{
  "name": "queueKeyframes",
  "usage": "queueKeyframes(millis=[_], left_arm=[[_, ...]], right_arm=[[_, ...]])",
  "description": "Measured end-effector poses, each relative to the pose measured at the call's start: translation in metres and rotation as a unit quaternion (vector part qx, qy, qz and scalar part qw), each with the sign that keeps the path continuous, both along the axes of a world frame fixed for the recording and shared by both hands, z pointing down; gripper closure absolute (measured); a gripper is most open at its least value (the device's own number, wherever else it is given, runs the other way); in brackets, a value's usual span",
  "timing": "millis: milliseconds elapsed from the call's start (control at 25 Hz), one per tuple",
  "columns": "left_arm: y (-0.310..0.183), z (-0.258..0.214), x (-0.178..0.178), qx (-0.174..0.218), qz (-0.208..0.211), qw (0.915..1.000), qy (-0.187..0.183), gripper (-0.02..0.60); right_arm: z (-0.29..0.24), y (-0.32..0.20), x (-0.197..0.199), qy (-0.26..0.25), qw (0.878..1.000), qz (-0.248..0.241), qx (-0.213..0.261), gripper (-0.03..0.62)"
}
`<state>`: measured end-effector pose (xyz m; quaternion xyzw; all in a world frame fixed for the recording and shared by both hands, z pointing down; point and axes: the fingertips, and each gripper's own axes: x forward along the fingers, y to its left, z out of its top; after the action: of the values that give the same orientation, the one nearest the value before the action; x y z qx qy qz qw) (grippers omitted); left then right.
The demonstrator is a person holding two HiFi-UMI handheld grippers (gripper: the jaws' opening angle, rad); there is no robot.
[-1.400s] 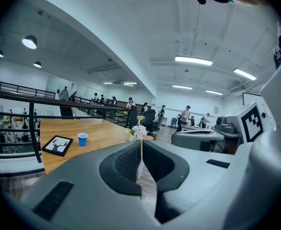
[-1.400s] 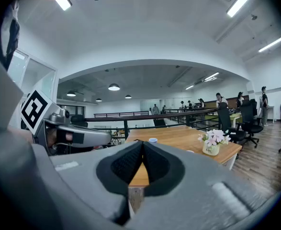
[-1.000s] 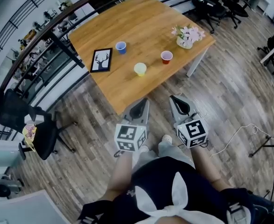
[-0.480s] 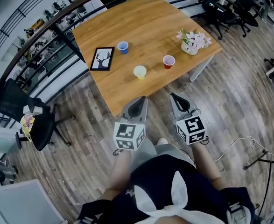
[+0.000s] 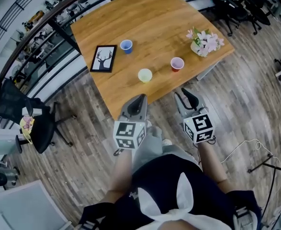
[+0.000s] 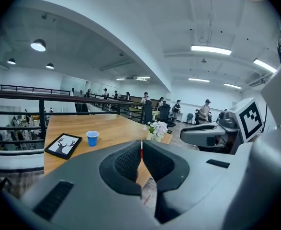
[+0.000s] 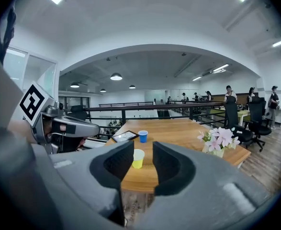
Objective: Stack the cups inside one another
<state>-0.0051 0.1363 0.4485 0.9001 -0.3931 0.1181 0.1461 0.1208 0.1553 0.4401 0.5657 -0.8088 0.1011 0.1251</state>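
Yellow paper cup (image 5: 145, 75) stands by the wooden surface's (image 5: 145, 23) near edge, straight ahead of my pressed-together left tool (image 5: 140, 98), while the red paper cup (image 5: 177, 63) lies nearer my right tool (image 5: 185, 96), whose jaws have just been opening on nothing.

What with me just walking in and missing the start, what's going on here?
A person stands at the near edge of a wooden table with a grey two-jaw gripper in each hand. The left gripper is shut and empty. The right gripper has just been opening its jaws, with nothing between them; it looks toward the small yellow cup. That cup, a small blue cup and a small red cup stand apart on the table, none stacked yet.
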Motion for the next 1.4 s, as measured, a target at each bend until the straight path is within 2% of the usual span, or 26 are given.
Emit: queueKeyframes(millis=[240, 600, 800, 1120, 1400], left_arm=[[-0.053, -0.014, 0.009, 0.014, 0.02, 0.9997, 0.004, 0.557], [-0.103, -0.006, -0.002, -0.002, 0.028, 0.9996, 0.008, 0.555], [-0.122, 0.007, -0.01, -0.009, 0.038, 0.9992, -0.003, 0.555], [-0.144, 0.027, -0.021, -0.028, 0.067, 0.9974, -0.007, 0.555], [-0.163, 0.037, -0.014, -0.042, 0.069, 0.9967, -0.01, 0.555]], right_arm=[[-0.006, -0.047, 0.009, 0.003, 1.0, 0.017, 0.001, 0.387], [0.006, -0.093, 0.018, 0.01, 0.999, 0.048, -0.021, 0.331], [0.019, -0.112, 0.021, 0.021, 0.997, 0.066, -0.04, 0.322], [0.051, -0.134, 0.027, 0.039, 0.991, 0.086, -0.095, 0.322], [0.066, -0.149, 0.037, 0.057, 0.988, 0.083, -0.118, 0.315]])
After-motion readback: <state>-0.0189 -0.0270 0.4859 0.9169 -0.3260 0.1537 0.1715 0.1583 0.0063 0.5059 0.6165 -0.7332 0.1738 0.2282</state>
